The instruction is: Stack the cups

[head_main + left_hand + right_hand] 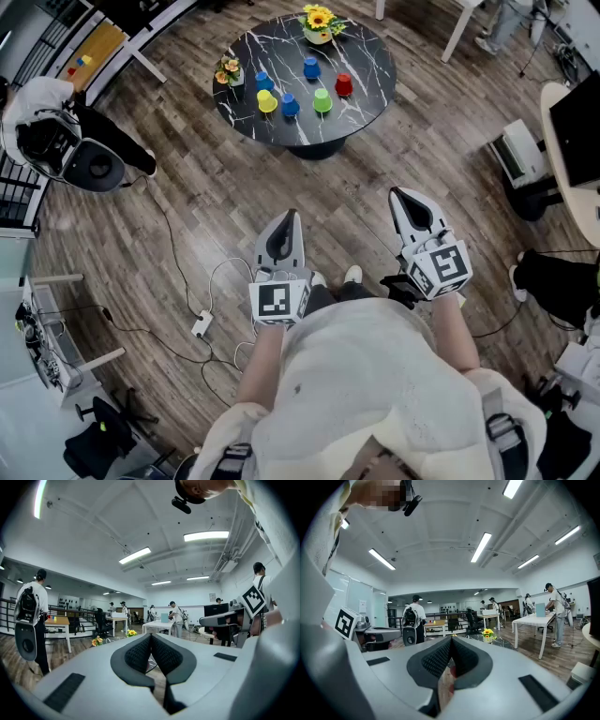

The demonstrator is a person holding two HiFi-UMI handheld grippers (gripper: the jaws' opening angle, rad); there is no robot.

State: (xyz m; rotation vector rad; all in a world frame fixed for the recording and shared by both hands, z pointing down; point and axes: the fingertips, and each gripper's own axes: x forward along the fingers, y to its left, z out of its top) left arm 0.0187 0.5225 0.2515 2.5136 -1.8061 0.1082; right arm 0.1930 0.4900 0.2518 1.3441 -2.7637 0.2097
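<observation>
A round black marble table (366,98) stands far ahead of me in the head view. On it are three blue cups (310,67), a yellow cup (267,100), a green cup (322,99) and a red cup (344,84), all standing apart. My left gripper (293,214) and right gripper (396,191) are held over the wooden floor, well short of the table. Both are shut with nothing between the jaws. In the left gripper view the left gripper (151,637) points level into the room, as does the right gripper (451,641) in its own view.
Two small flower pots (319,23) (228,70) sit on the table. A person with a backpack (56,131) stands at the left. A cable and power strip (201,324) lie on the floor. A desk with a monitor (574,122) is at the right.
</observation>
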